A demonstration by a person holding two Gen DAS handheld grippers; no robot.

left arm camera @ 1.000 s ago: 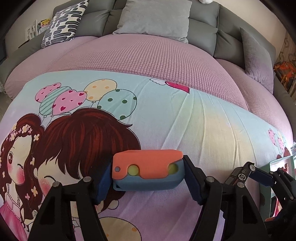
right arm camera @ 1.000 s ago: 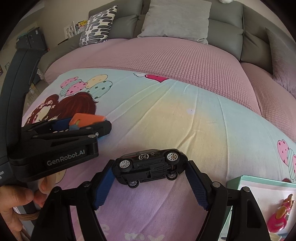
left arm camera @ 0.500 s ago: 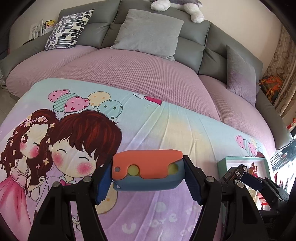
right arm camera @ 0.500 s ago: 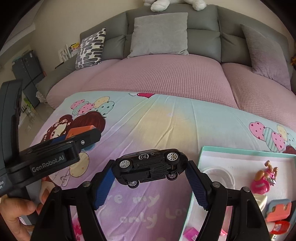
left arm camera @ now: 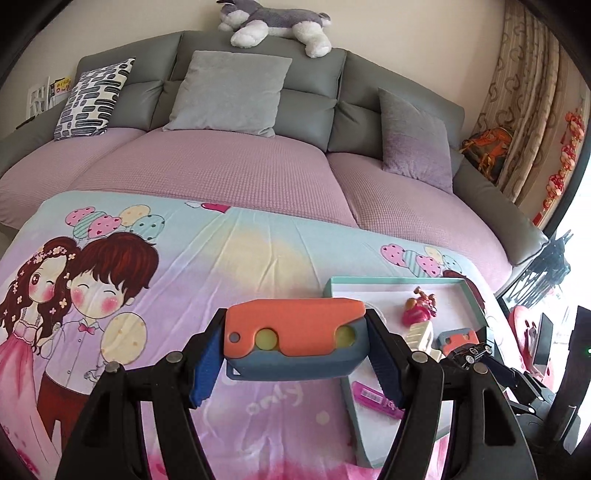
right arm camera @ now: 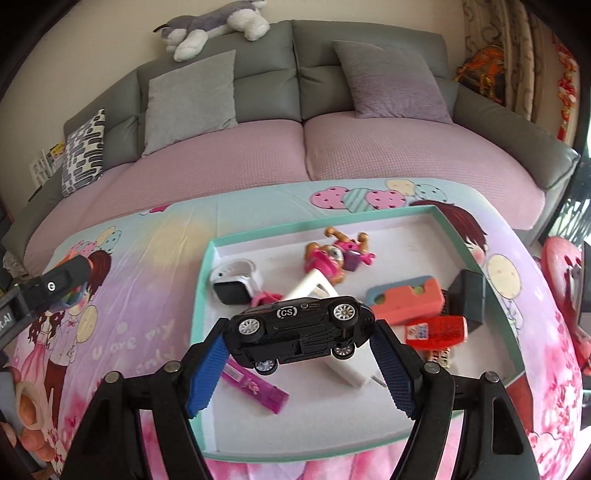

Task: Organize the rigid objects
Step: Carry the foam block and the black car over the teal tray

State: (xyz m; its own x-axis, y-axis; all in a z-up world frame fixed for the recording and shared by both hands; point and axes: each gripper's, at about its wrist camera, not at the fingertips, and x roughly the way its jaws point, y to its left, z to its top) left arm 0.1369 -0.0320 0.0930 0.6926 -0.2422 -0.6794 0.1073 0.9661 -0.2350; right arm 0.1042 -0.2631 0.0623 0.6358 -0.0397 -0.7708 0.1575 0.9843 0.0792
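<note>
Both grippers were clamped on toys, the right gripper (right arm camera: 299,354) pinching a black car (right arm camera: 299,330) above the tray (right arm camera: 207,266), the left gripper (left arm camera: 295,354) squeezing an orange-and-blue block (left arm camera: 295,338) short of it, presumably awaiting release inside.

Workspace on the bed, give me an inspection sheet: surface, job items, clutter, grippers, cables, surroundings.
Surface: cartoon-print blanket over a pink-covered sofa bed.
Job's things: orange-and-blue toy and black toy car, both held; teal tray on the blanket.
Clutter: in the tray, a white smartwatch, pink doll figure, second orange-and-blue toy, red item, purple strip.
Grippers: left gripper shut on its toy; right gripper shut on the car, above the tray.
Cables: nothing seen.
Surroundings: grey cushions, plush husky, curtain.
</note>
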